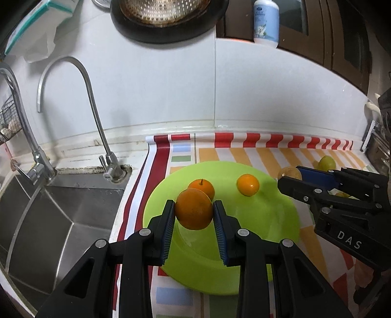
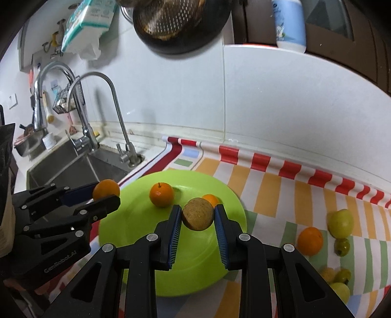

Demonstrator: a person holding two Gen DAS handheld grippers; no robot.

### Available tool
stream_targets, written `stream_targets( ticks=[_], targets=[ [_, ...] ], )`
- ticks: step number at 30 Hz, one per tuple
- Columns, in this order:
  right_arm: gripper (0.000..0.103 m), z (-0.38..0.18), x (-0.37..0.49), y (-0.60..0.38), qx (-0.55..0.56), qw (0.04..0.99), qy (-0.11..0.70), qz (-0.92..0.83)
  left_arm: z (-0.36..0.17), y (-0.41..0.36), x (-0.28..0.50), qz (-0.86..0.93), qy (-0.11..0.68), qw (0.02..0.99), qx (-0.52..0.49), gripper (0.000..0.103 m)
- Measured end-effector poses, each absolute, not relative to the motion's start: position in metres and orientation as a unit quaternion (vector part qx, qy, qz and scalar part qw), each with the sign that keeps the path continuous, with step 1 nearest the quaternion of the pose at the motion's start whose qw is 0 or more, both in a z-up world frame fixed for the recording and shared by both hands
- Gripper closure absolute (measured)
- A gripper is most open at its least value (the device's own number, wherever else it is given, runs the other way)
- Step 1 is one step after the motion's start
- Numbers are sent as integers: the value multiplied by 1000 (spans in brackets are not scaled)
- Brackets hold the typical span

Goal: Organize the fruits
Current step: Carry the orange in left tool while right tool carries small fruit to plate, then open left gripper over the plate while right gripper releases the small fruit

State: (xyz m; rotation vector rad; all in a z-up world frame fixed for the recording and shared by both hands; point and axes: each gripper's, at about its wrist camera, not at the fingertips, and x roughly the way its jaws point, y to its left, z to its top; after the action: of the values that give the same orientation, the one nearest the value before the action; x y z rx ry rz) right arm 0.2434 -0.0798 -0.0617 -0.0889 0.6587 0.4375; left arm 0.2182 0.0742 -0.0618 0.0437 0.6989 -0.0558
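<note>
Kitchen table (image 2: 281, 186) under a striped red, orange, white and green patterned mat, backed by white wall tiles (image 1: 268, 97), with a stainless steel sink (image 1: 48, 215) and two curved chrome taps (image 1: 97, 117) at the left. Overhead, a black pan holding a perforated metal strainer (image 1: 161, 12), cut off by the top edge, beside a white and blue bottle (image 1: 266, 22) on a ledge. On the mat, a round lime-green plastic plate (image 1: 268, 220) carrying a small orange with a stalk (image 1: 206, 187) and a smaller glossy orange fruit (image 1: 248, 184). Above the plate's left part, left claw (image 1: 194, 210) pinching a large round orange (image 1: 194, 209) between its blue-padded fingers. Over the plate's right part, right claw (image 2: 198, 216) pinching a rough brownish-tan round fruit (image 2: 198, 214), which hides most of the smaller orange fruit in the right wrist view. To the right on the mat, well apart from the plate, a loose orange (image 2: 309, 241), a yellow-green apple-like fruit (image 2: 341, 223) and several small green and yellow fruits (image 2: 342, 247), some cut off behind the claw's arm near the lower right edge; kinds hard to tell. Clutter beyond the sink blurred and too small to name.
</note>
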Motion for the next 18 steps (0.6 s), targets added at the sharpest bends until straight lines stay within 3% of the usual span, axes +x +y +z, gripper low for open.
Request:
stream_targets(
  ticks=[18],
  targets=[
    [74, -109, 280, -69, -42, 901, 376, 214, -102, 79, 257, -29, 389, 921, 16, 71]
  ],
)
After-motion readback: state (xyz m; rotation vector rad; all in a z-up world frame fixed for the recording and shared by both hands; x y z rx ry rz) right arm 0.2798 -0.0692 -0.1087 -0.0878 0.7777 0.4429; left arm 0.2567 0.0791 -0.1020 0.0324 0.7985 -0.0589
